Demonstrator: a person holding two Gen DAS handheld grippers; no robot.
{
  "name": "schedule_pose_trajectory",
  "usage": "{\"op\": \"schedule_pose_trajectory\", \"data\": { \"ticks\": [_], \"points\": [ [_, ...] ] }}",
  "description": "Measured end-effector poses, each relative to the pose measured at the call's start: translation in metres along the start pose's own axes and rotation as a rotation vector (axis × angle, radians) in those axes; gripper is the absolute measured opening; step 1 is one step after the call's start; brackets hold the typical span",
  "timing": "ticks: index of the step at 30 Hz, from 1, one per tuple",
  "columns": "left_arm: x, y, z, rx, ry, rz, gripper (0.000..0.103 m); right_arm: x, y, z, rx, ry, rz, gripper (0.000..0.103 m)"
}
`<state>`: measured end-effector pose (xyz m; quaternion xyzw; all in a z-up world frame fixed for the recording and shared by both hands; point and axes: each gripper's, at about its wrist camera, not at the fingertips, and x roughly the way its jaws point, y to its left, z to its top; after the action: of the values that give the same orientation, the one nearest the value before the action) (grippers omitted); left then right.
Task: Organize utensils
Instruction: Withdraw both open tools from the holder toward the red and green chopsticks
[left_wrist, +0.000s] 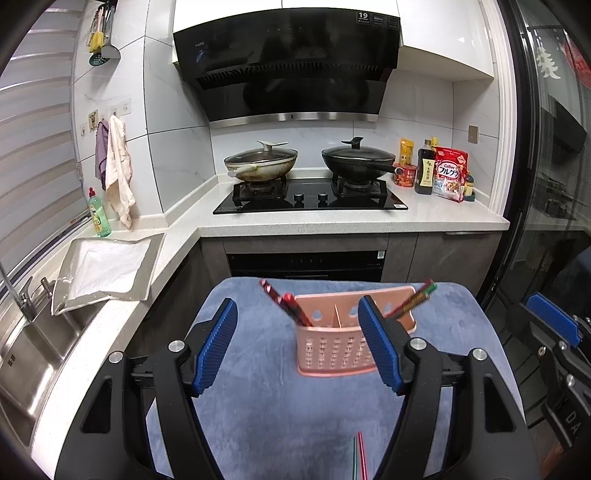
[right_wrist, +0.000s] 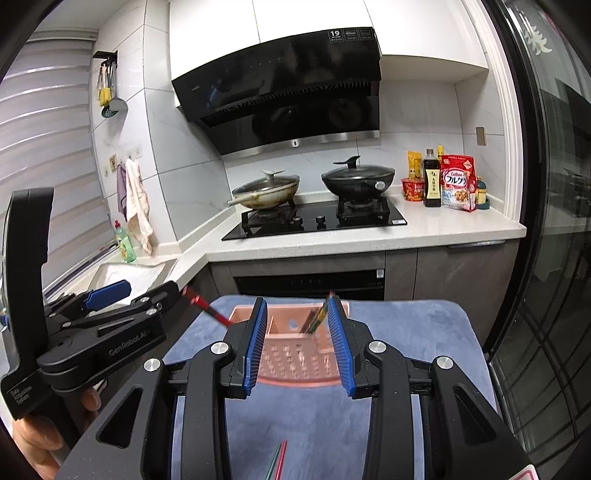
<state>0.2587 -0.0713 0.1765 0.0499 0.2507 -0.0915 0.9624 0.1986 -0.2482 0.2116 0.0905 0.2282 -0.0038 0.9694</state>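
Chopsticks (left_wrist: 357, 458) on mat, below open tool (left_wrist: 299, 347)

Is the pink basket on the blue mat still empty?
No, the pink utensil holder already has red chopsticks leaning in its left compartment and darker chopsticks in its right one.

holder (left_wrist: 332, 347) on mat (left_wrist: 258, 406), chopsticks (left_wrist: 291, 308) inside

Two black claws (left_wrist: 299, 347) (right_wrist: 297, 347) — ribbed blue pads (left_wrist: 216, 347), silver screws, white "GenRobot" lettering
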Motion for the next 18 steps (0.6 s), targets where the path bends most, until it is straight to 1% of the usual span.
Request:
{"op": "schedule_pose_trajectory", "data": {
  "ticks": [2, 4, 9, 18],
  "points": [
    [-0.005, 0.000, -0.009, 0.002, 0.005, 0.002, 0.069, -0.007, 0.001, -0.011, 0.002, 0.011, 0.001, 0.034],
    [-0.011, 0.001, -0.023, 0.005, 0.018, 0.003, 0.070, -0.013, 0.003, -0.023, 0.002, 0.027, 0.003, 0.034],
    [-0.017, 0.002, -0.056, 0.011, 0.053, 0.009, 0.071, -0.026, 0.005, -0.059, 0.005, 0.076, 0.006, 0.034],
    [-0.022, 0.008, -0.127, -0.018, 0.162, -0.004, 0.071, -0.037, 0.016, -0.135, 0.000, 0.181, -0.001, 0.034]
  ]
}}
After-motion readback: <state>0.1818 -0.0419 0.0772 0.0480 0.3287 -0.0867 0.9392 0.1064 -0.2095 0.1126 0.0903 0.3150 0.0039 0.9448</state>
